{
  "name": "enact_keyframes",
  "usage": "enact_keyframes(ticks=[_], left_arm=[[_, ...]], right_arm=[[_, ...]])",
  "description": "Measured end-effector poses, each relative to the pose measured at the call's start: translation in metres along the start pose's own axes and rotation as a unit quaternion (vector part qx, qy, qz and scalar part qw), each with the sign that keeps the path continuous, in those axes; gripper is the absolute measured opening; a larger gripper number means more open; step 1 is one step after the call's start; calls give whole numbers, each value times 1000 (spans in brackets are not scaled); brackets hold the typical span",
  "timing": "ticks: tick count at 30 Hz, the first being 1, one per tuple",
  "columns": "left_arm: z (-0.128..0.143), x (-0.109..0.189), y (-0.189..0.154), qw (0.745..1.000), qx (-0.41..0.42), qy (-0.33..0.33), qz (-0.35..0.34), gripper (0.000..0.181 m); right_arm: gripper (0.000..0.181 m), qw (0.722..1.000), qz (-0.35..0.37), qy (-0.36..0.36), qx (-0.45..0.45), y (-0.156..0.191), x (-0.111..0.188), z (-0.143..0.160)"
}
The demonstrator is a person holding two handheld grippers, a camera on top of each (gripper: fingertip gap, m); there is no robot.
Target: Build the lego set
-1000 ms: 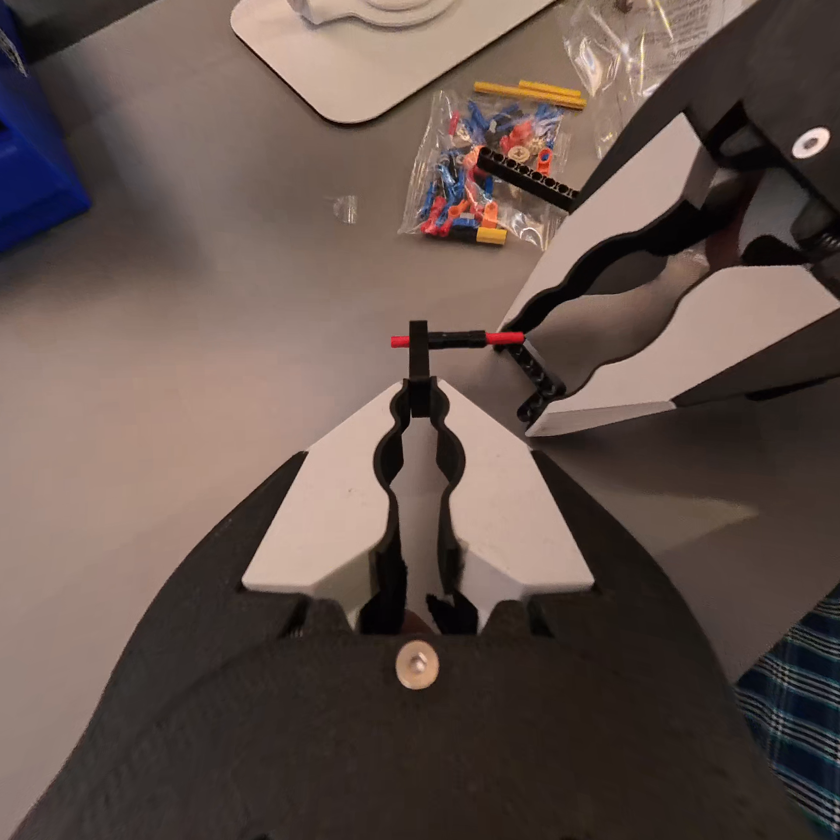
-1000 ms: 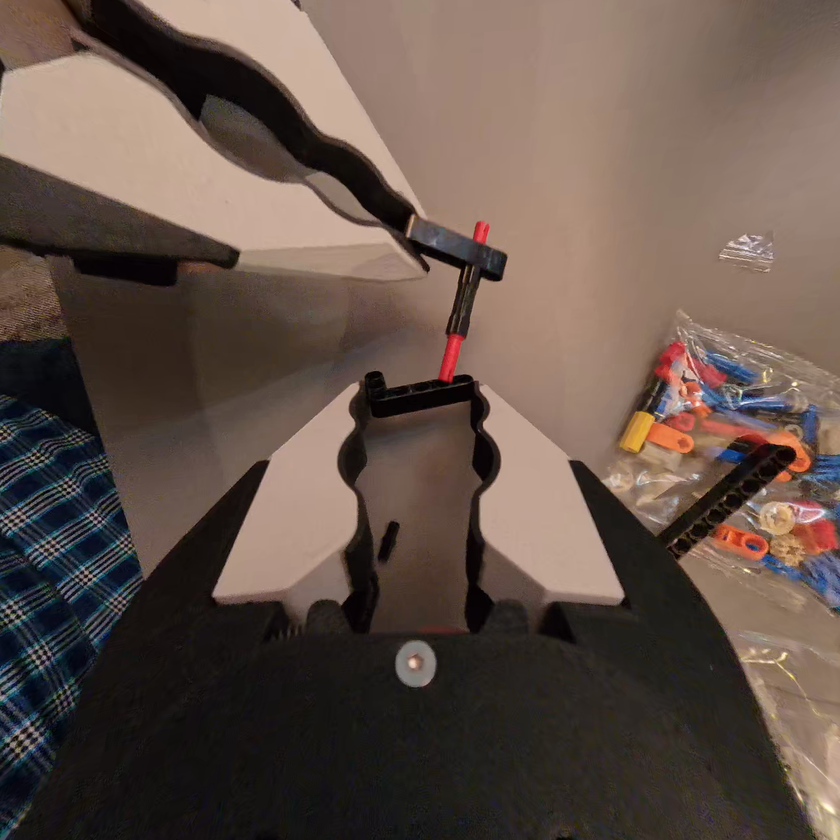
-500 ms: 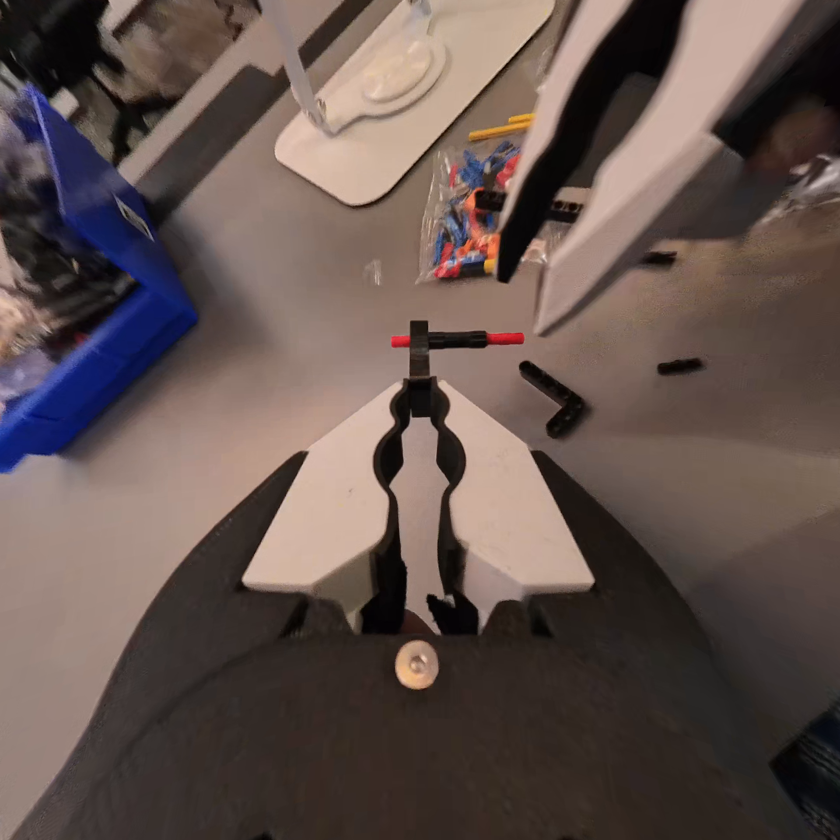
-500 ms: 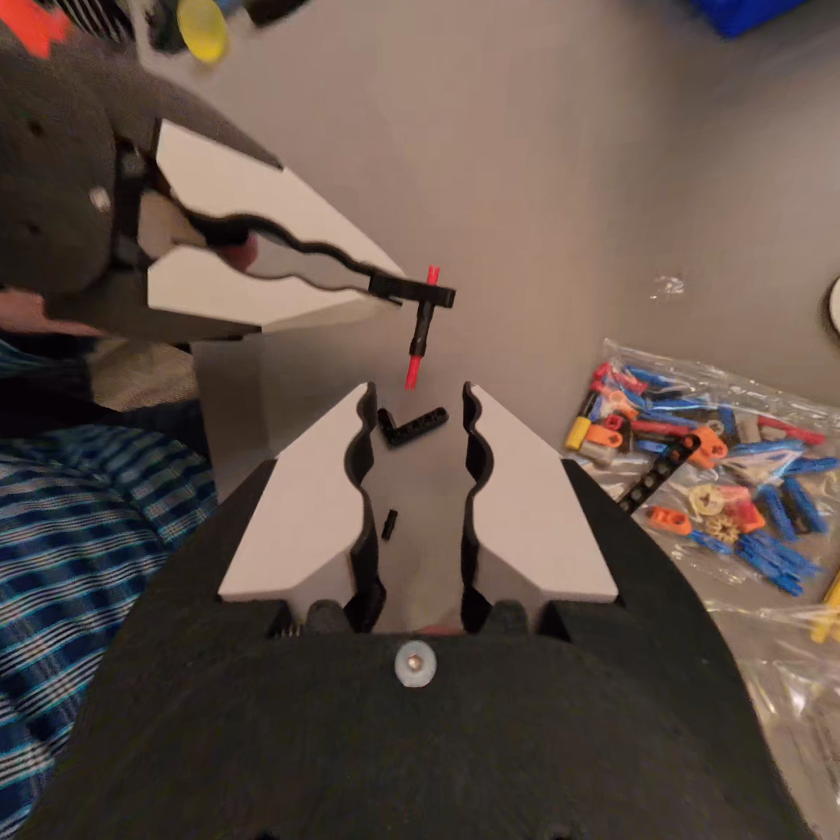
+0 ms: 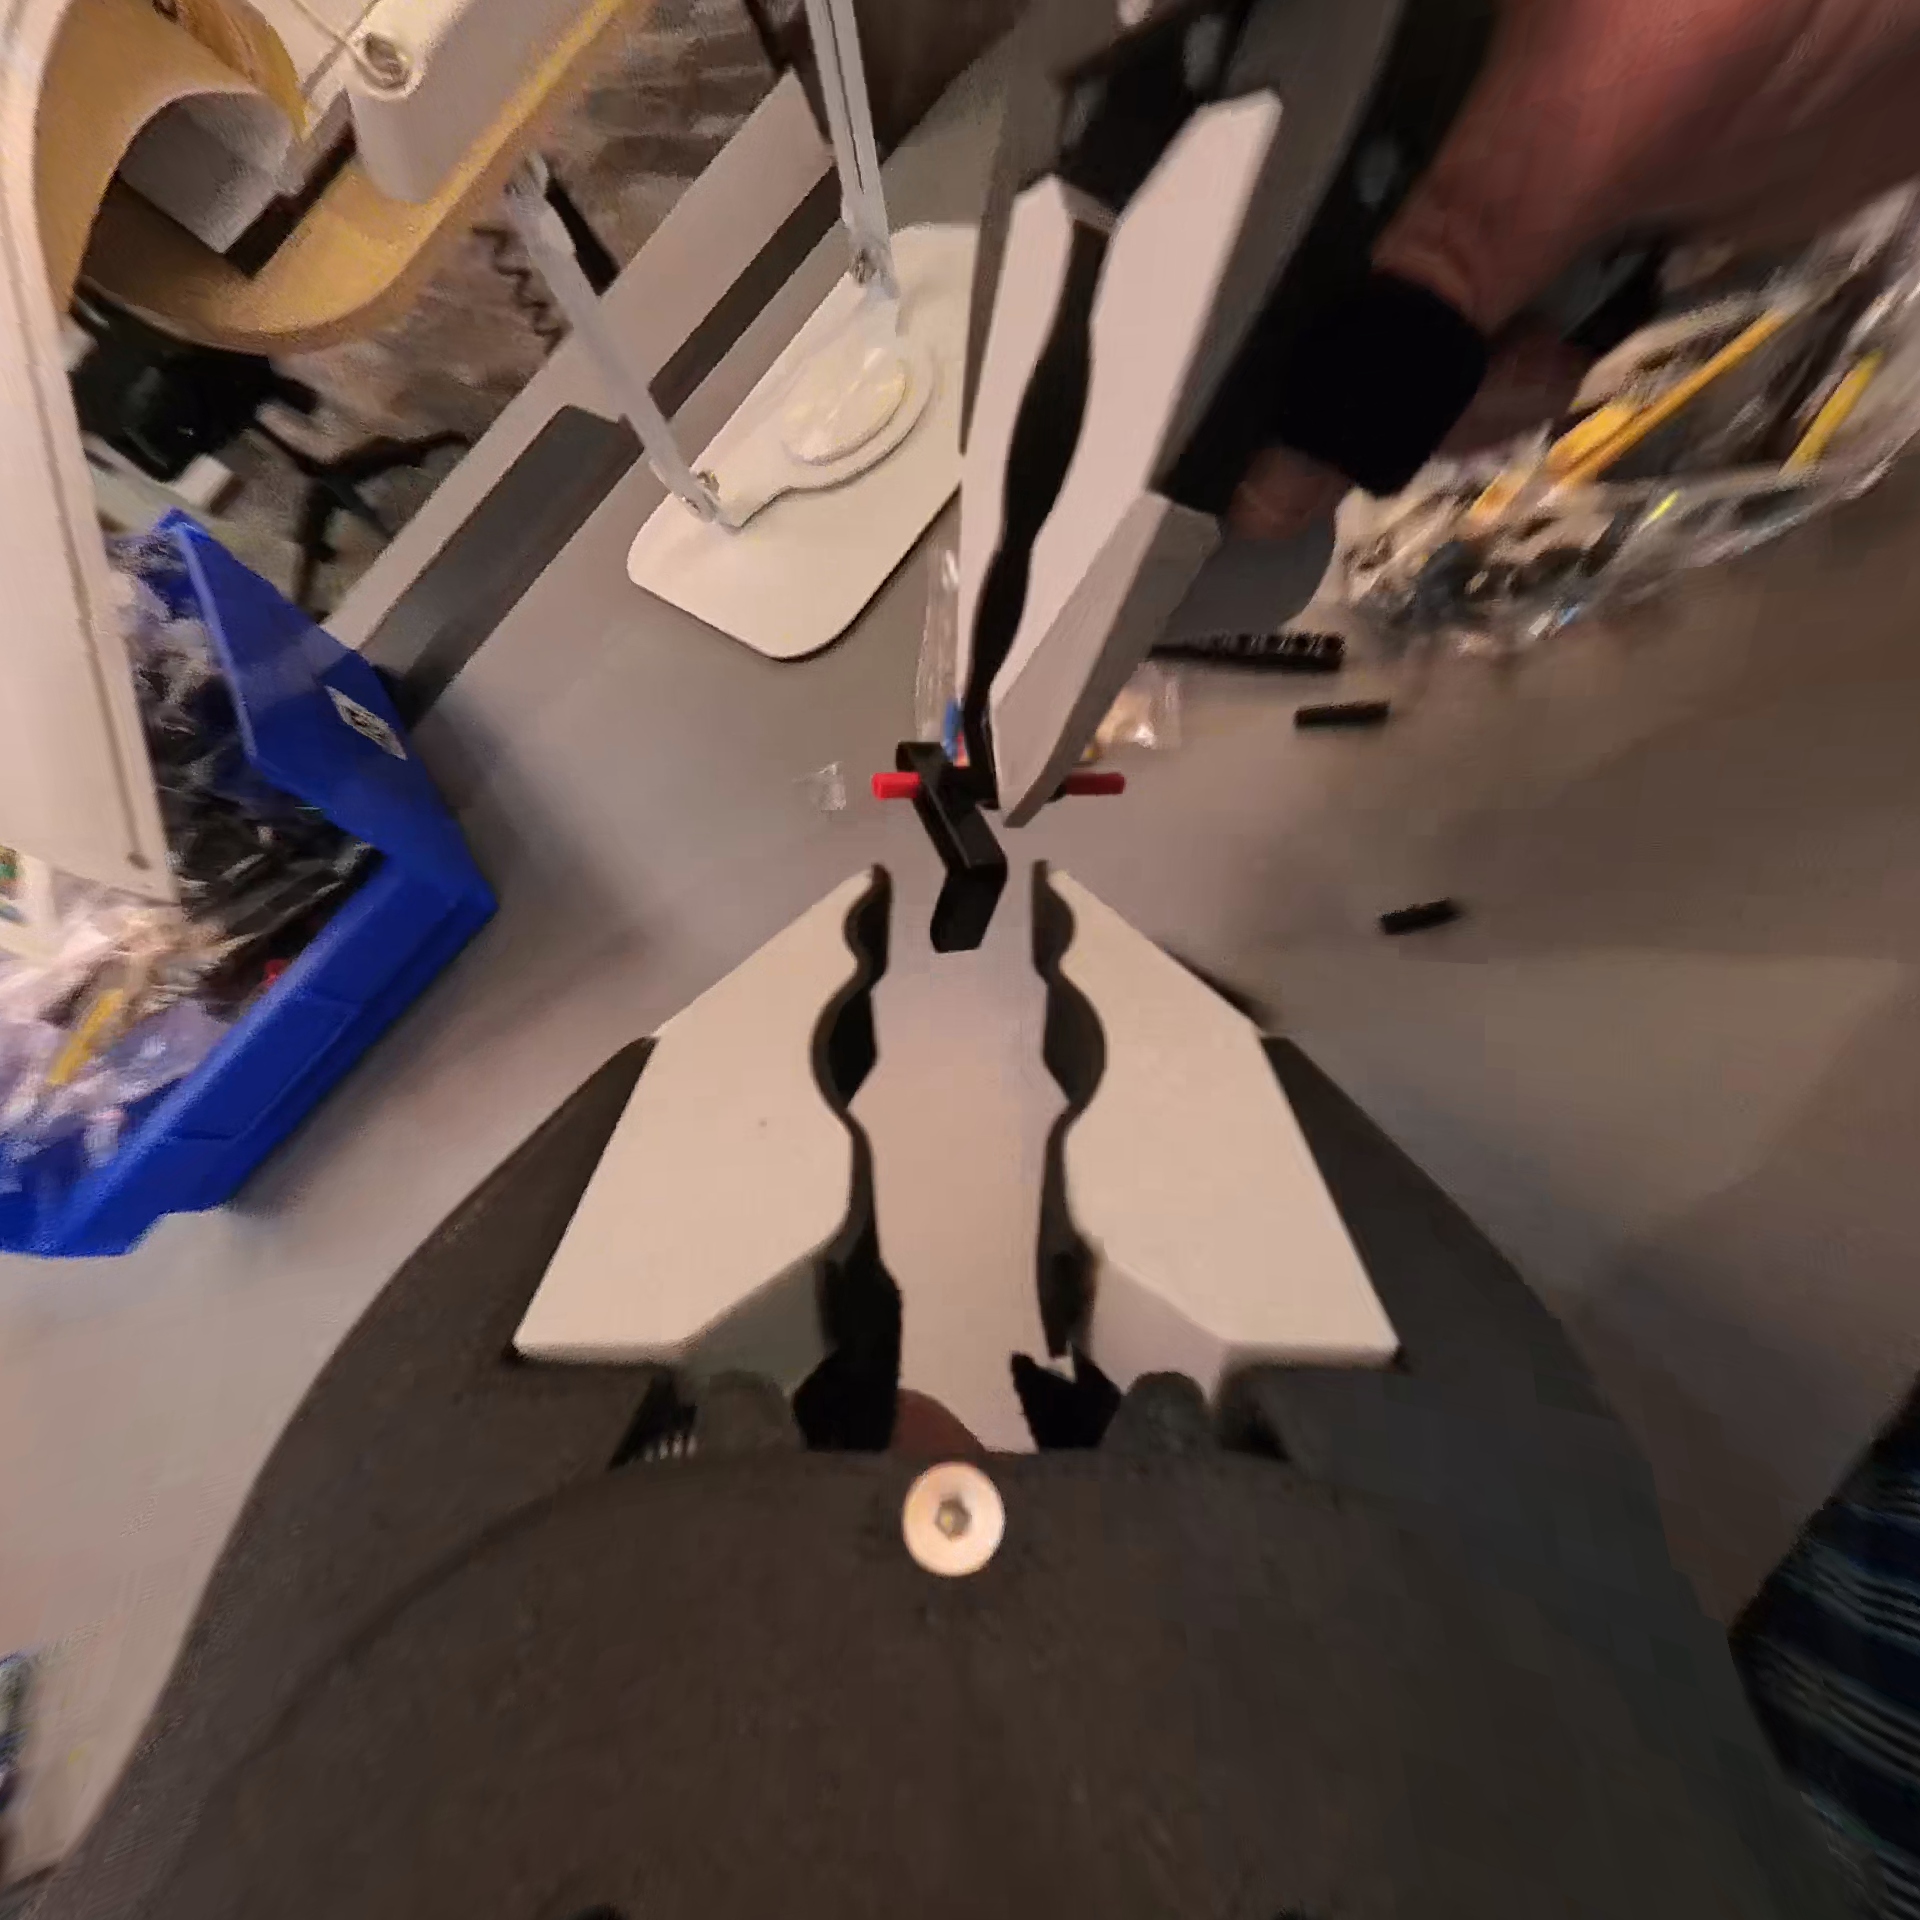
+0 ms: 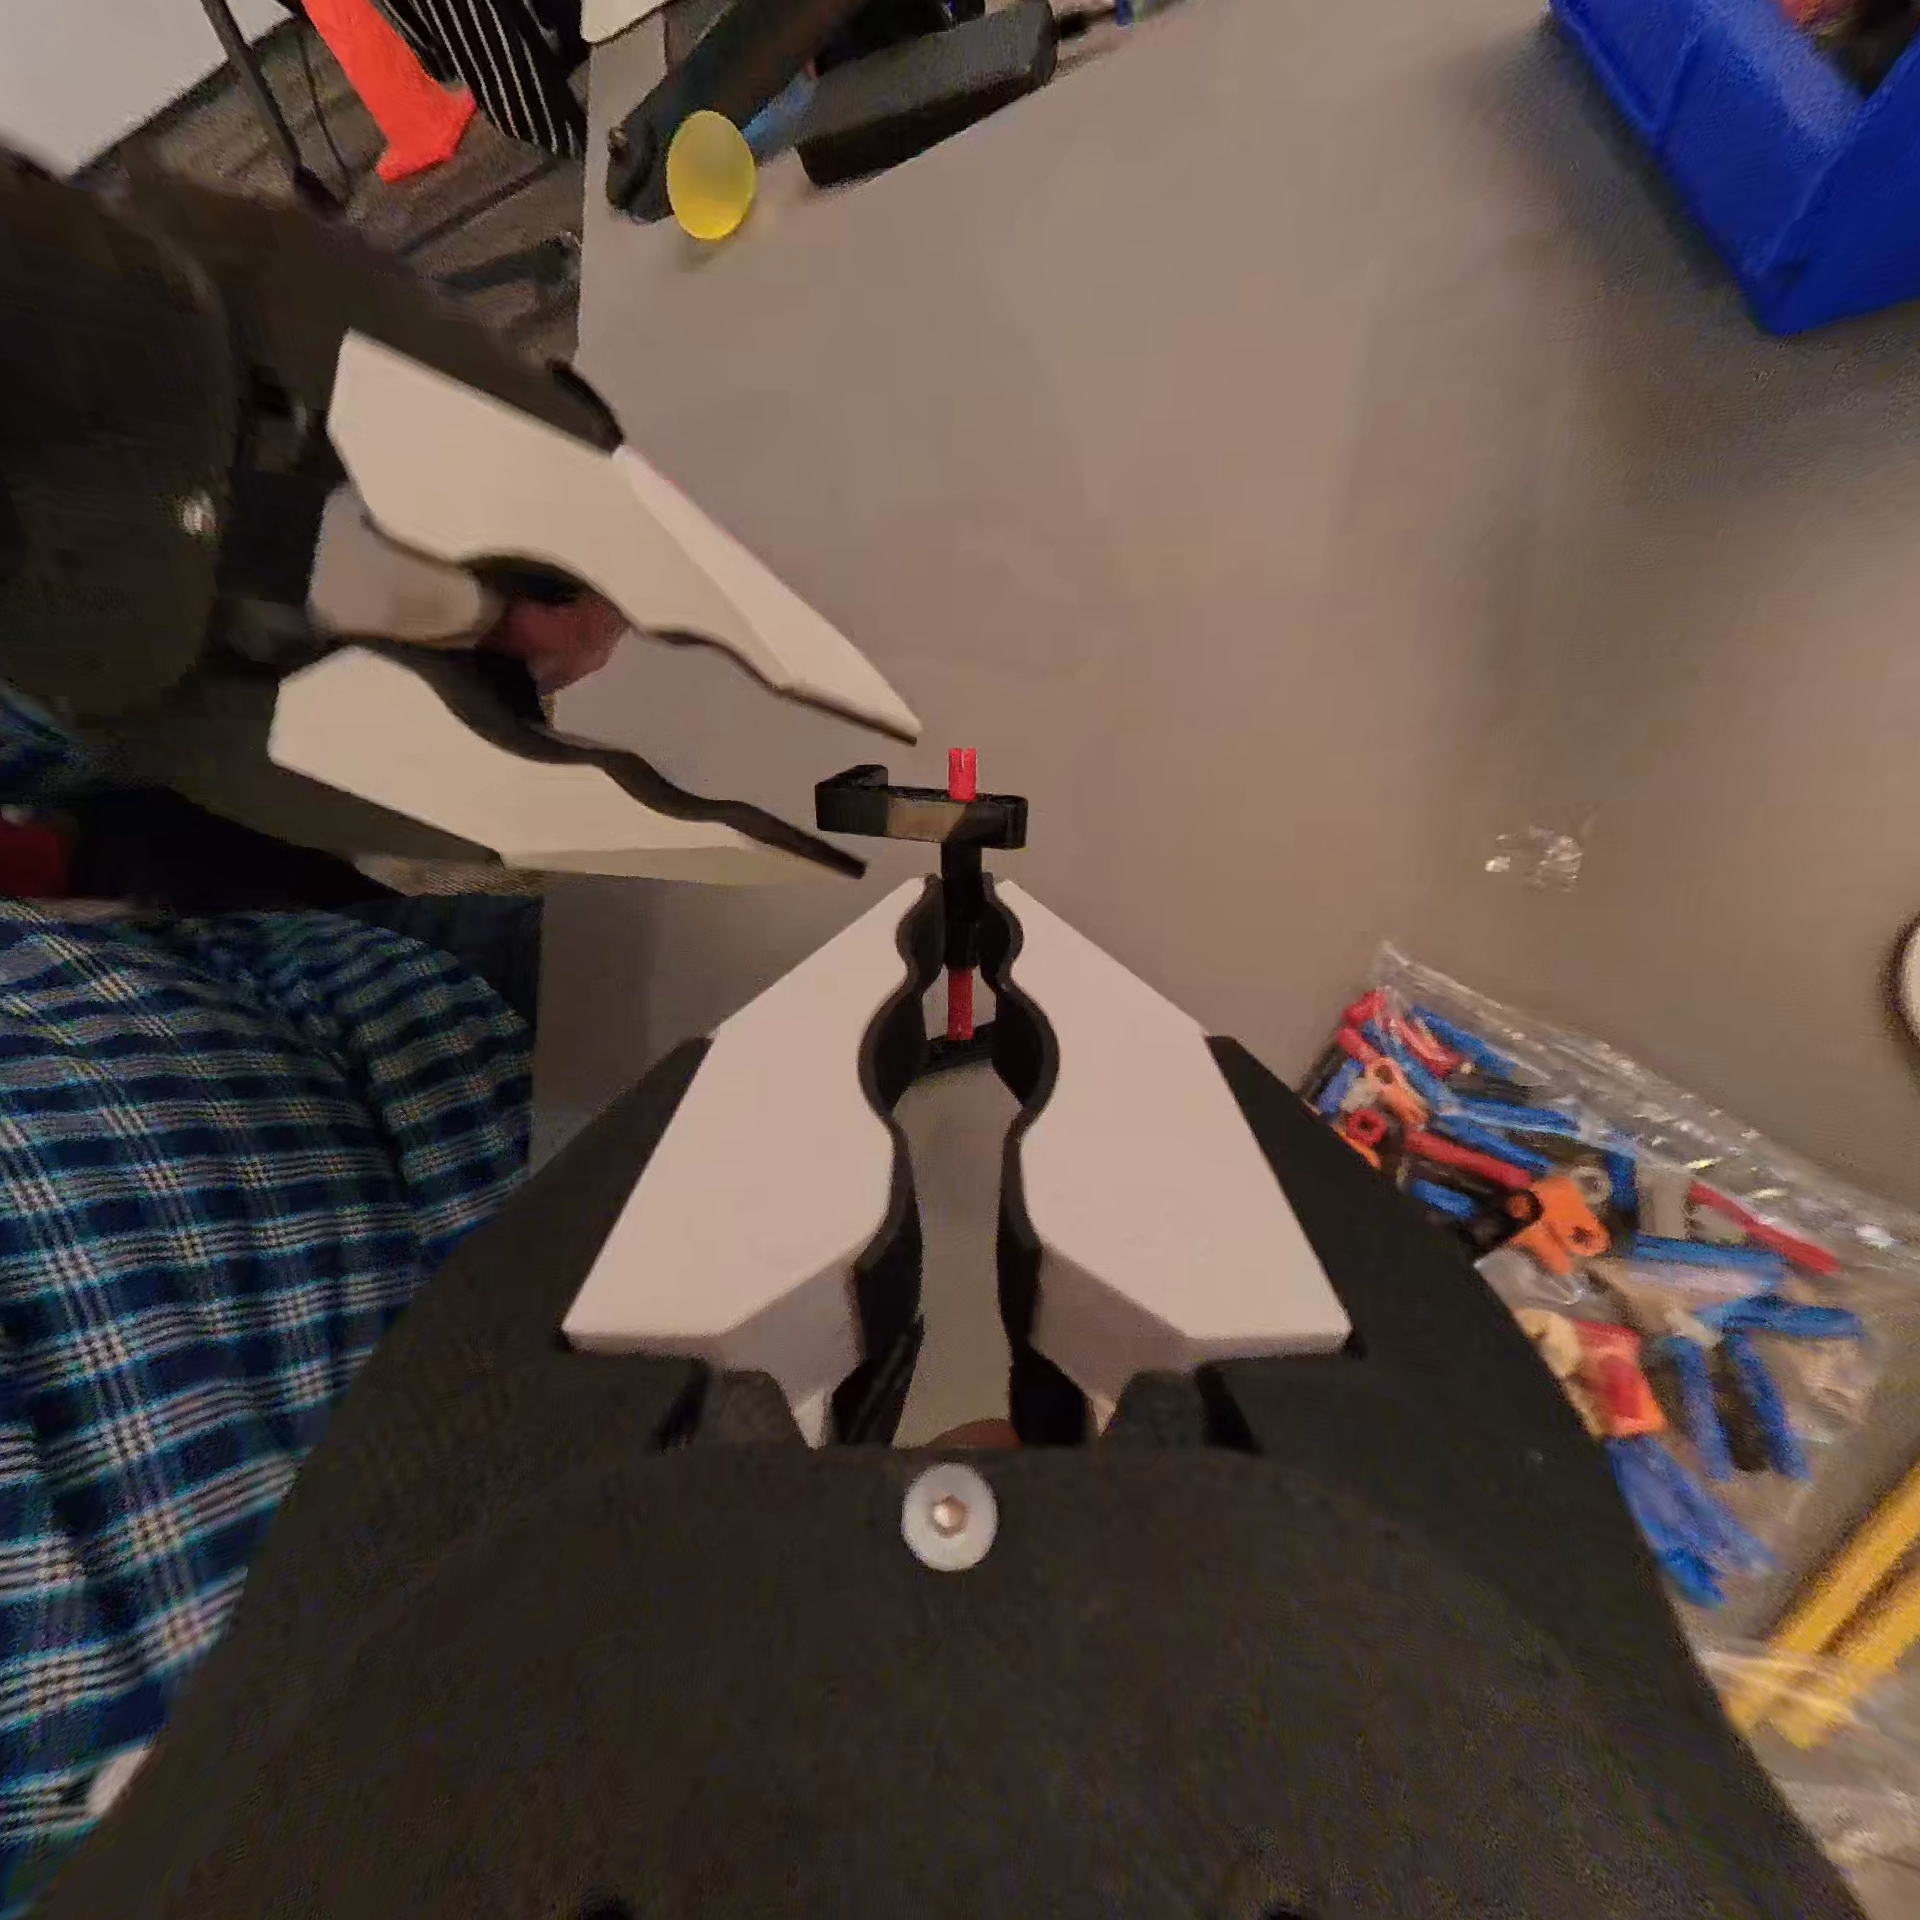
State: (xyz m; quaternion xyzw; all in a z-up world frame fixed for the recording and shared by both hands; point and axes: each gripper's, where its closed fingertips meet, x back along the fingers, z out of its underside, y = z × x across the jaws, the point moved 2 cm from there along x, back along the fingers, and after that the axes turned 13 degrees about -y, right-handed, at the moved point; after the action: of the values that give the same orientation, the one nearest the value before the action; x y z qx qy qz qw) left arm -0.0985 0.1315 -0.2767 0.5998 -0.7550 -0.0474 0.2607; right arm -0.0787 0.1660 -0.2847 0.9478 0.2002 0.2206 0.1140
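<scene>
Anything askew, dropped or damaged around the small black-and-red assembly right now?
Nothing looks damaged. The black beam with the red axle is clamped in the right gripper, with the left gripper open around it. Two short black pins lie loose on the grey table, away from the clear parts bag.

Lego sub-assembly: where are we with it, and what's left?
Done: a red axle sits through the black beam. In hand: the right claw grips that sub-assembly by its connector; the left claw is open. Left: most parts are unused in the bag, and loose black pins lie on the table.
</scene>
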Motion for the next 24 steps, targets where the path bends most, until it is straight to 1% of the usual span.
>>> enact_keyframes(ticks=[1, 3, 5, 6, 8, 11, 16, 17, 19, 21, 22, 24], left_arm=[[-5, 2, 1, 999, 36, -15, 13, 34], [-12, 6, 6, 990, 132, -33, 45, 50], [-21, 8, 6, 969, 222, -53, 96, 40], [-22, 7, 8, 960, 252, -55, 104, 36], [-22, 5, 9, 948, 289, -59, 120, 19], [-17, 2, 1, 942, 303, -33, 143, 10], [-13, -1, -4, 939, 311, -11, 145, 8], [-12, -1, -5, 939, 311, -6, 145, 7], [-9, -1, -5, 943, 306, 3, 135, 4], [-6, 0, -6, 944, 304, 21, 125, 4], [-2, 1, -6, 945, 304, 32, 117, 4], [8, 3, -10, 946, 299, 61, 107, 4]], right_arm=[[2, 1000, -5, -11, 20, 2, 2, -3], [2, 998, 4, -9, 57, 2, 5, -4], [2, 994, 4, -26, 102, 6, 7, -9], [2, 993, 2, -26, 114, 8, 7, -10], [2, 987, 7, -28, 160, 13, 8, -12], [2, 982, 25, -20, 189, 13, 8, -11], [2, 975, 42, -16, 217, 14, 6, -6], [2, 976, 39, -15, 213, 14, 6, -5], [8, 978, 36, -14, 207, 13, 4, -3], [14, 979, 46, -13, 200, 9, 9, -3], [13, 980, 48, -14, 193, 7, 14, -3], [17, 984, 43, 27, 169, 4, 21, 12]])
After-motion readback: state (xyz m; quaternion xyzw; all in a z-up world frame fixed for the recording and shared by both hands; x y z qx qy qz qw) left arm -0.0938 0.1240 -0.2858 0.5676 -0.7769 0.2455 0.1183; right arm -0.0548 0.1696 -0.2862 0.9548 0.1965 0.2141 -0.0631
